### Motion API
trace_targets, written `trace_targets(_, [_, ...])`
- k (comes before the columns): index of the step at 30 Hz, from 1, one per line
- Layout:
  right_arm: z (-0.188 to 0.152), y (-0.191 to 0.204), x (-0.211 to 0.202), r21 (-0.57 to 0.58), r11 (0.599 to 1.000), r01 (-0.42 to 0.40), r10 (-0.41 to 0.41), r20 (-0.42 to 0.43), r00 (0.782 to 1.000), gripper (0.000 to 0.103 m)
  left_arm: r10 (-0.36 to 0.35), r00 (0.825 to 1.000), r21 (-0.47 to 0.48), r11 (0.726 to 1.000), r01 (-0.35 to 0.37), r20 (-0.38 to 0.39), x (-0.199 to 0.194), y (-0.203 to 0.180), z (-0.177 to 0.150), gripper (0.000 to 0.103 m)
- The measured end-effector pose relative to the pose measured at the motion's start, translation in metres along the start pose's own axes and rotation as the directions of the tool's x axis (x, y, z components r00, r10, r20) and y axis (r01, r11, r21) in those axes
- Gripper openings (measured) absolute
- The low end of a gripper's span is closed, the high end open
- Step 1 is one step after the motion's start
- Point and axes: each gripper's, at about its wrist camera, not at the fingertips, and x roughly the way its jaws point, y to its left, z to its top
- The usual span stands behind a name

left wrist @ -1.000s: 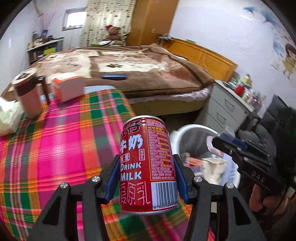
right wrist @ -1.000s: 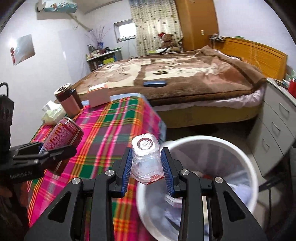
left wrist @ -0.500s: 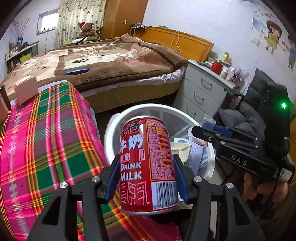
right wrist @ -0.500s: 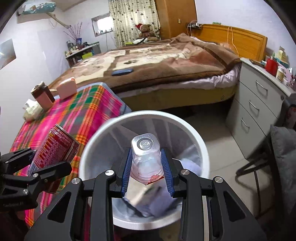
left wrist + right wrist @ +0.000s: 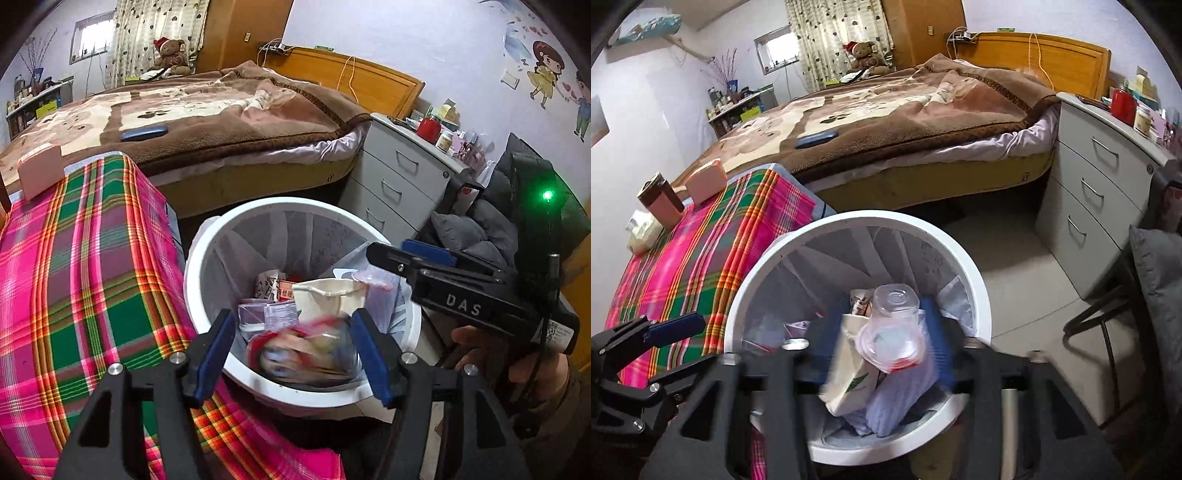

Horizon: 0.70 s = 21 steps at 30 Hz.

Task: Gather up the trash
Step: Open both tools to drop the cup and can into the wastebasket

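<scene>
White plastic bin (image 5: 207, 295) beside the plaid counter (image 5: 74, 277) receives both drops, red milk can (image 5: 306, 350) and clear cup (image 5: 894, 325) falling from the just-opened, released left tool (image 5: 291, 354) and right tool (image 5: 882, 350); next, back to the counter for remaining trash.

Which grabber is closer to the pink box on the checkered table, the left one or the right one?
Left. The left gripper hangs over the bin's table-side rim. The right gripper hangs over the bin's middle, farther from the pink box at the table's far end.
</scene>
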Motion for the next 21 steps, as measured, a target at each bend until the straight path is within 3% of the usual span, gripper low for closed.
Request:
trace_targets(6, [-0.004,0.005,-0.01,-0.016,1.0,-0.011,0.012,0.034,0.999,0.064,0.05,0.997,-0.002,0.999,-0.05,0.051,-0.019,0.001,-0.003,0.069])
trace_targets(10, [-0.01,0.012,-0.032,-0.025,1.0,0.003,0.0,0.102,0.995,0.064,0.092,0.99,-0.005,0.996,-0.092,0.105,-0.037,-0.002,-0.008,0.069])
trace_targets(16, [-0.03,0.022,-0.073,-0.005,1.0,0.021,-0.019,0.229,0.973,0.064,0.207,0.956,-0.041,0.978,-0.203,0.206,-0.073,-0.004,-0.027,0.069])
trace_targets(19, [-0.046,0.03,-0.091,-0.011,0.999,0.043,-0.038,0.286,0.958,0.064,0.308,0.918,-0.046,0.951,-0.306,0.248,-0.088,-0.009,-0.037,0.07])
trace_targets(21, [-0.054,0.036,-0.099,-0.014,0.998,0.057,-0.05,0.31,0.95,0.064,0.327,0.906,-0.032,0.943,-0.331,0.269,-0.095,-0.014,-0.045,0.074])
